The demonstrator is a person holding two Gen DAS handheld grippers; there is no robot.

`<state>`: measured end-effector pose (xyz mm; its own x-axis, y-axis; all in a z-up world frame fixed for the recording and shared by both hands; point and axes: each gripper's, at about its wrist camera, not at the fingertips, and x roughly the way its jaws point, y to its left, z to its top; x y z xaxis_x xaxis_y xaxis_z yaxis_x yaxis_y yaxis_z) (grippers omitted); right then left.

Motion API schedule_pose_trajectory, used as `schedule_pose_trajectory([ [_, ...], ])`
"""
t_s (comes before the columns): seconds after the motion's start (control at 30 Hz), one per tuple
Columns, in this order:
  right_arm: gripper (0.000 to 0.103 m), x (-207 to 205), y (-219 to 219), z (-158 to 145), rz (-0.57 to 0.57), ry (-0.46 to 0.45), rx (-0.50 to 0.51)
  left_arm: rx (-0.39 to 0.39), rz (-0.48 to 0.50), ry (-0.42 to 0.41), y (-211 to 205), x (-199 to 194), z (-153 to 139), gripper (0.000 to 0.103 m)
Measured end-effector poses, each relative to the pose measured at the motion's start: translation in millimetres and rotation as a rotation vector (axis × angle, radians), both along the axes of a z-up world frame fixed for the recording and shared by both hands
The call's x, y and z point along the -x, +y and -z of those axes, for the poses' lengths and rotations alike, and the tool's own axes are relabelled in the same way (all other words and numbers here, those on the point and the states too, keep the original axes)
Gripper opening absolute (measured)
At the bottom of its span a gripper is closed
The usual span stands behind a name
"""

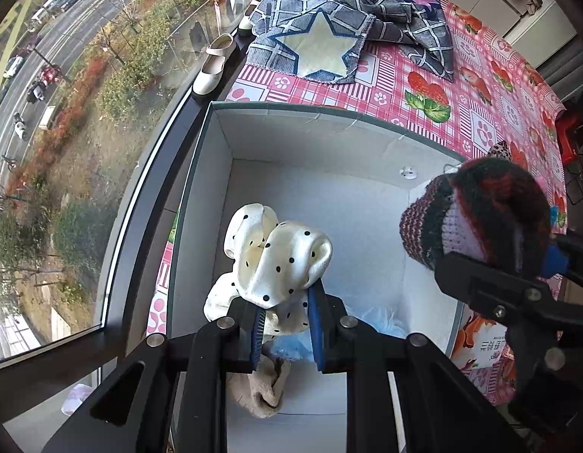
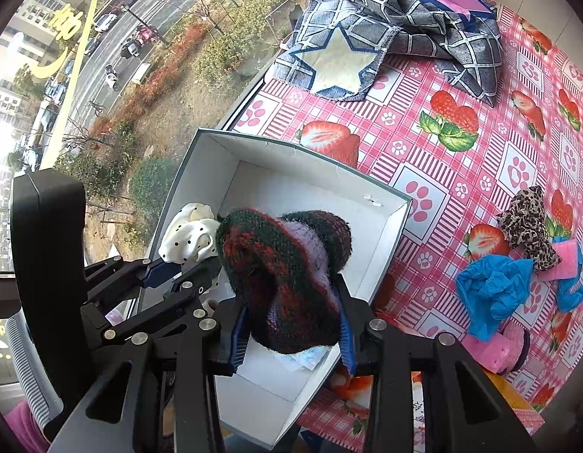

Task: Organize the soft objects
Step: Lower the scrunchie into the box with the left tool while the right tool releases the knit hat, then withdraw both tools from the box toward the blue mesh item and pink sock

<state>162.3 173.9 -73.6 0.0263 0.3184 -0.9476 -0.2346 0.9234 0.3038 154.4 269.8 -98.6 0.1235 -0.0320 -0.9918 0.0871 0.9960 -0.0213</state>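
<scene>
Tablecloth-side white box (image 1: 223, 188) below: your left gripper (image 1: 283, 324) clamps dotted cloth (image 1: 280, 256), right gripper (image 2: 291, 336) clamps knit hat (image 2: 287, 275); releasing early may snag either on the rim.

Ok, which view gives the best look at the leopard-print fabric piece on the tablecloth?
The right wrist view. There the leopard-print fabric piece lies fully visible on the pink strawberry-print tablecloth, beside a crumpled blue glove. In the left wrist view only a sliver peeks out behind the striped knitted hat.
</scene>
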Motion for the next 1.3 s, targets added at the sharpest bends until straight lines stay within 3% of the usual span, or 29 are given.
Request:
schedule_pose_trajectory([
  [0.47, 0.040, -3, -4, 5, 0.014, 0.016, -0.010, 0.001, -0.004, 0.004, 0, 2, 5, 0.023],
  [0.5, 0.042, -3, -4, 5, 0.014, 0.018, -0.015, 0.010, -0.001, 0.004, 0, 2, 6, 0.032],
  [0.6, 0.044, -2, -3, 4, 0.011, 0.018, -0.015, 0.019, 0.009, -0.022, -2, 4, 2, 0.073],
  [0.63, 0.044, -2, -3, 3, 0.008, 0.017, -0.016, 0.020, 0.012, -0.037, -3, 6, -1, 0.082],
  [0.77, 0.044, -1, -4, 0, 0.006, 0.003, -0.012, 0.016, 0.013, -0.045, -5, 8, -4, 0.088],
  [0.8, 0.049, -1, -4, 0, 0.009, 0.003, -0.013, 0.014, 0.006, -0.042, -4, 8, -4, 0.095],
  [0.83, 0.069, -2, -5, -1, 0.013, 0.002, -0.013, 0.018, -0.002, -0.045, -3, 8, -4, 0.103],
  [0.9, 0.087, -1, -8, -5, 0.029, -0.020, 0.008, 0.046, -0.027, -0.058, 0, 8, 0, 0.103],
  [1.07, 0.091, -3, -14, -9, 0.053, -0.009, 0.012, 0.075, -0.023, -0.053, -4, 5, 8, 0.103],
  [1.13, 0.102, -3, -14, -10, 0.054, -0.011, 0.039, 0.097, -0.034, -0.059, -4, 4, 9, 0.103],
  [1.3, 0.102, 1, -19, -13, 0.066, -0.021, 0.042, 0.075, -0.024, -0.052, -11, 2, 13, 0.103],
])
